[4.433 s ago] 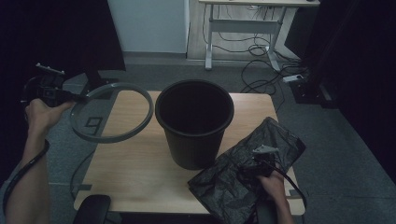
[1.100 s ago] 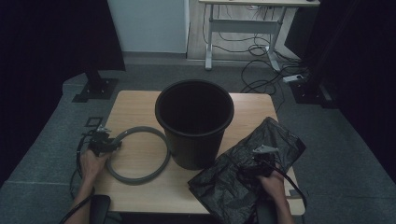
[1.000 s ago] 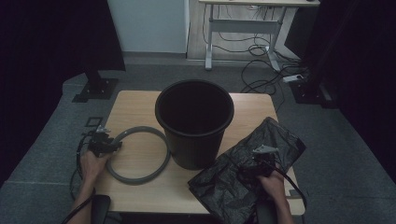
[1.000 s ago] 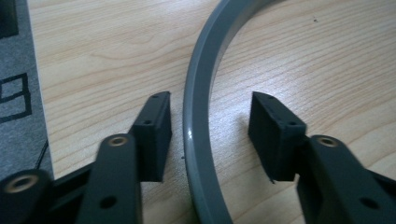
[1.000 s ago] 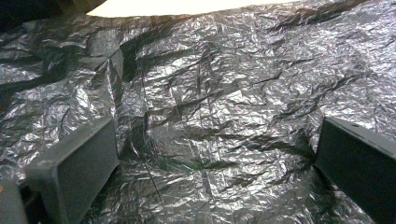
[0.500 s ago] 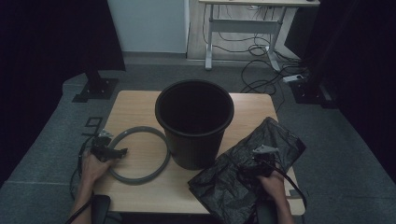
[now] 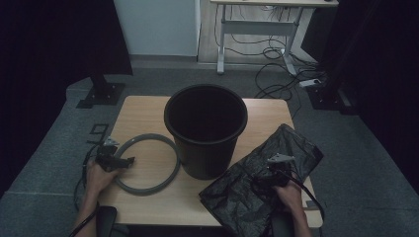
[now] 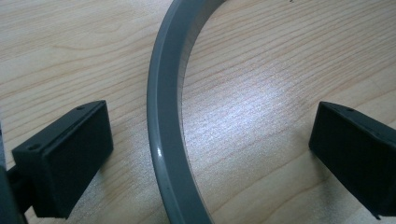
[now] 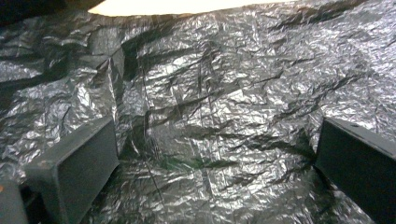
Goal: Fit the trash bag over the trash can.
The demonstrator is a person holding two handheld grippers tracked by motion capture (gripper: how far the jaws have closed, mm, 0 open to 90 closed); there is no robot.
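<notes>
A grey plastic ring [image 7: 148, 137] lies flat on the wooden table [image 7: 143, 113], left of a black bucket [image 7: 205, 128]. My left gripper [image 7: 126, 161] sits at the ring's left edge. Its jaws have just been opening and now stand wide, with the ring's band [image 8: 164, 130] running between them, untouched by either pad. A crumpled black plastic bag [image 7: 247, 192] lies at the front right. My right gripper [image 7: 262, 180] hovers low over the bag [image 9: 210, 107], open, with nothing pinched between its jaws.
The bucket stands upright and empty at the table's middle. Dark floor surrounds the table. A stand base [image 7: 101, 91] sits beyond the far left corner, and cables [image 7: 276, 84] and a desk frame [image 7: 222, 44] lie further back.
The left gripper brought the ring down from the far left onto the table, let go of it and opened. The right gripper and bag stayed put.
</notes>
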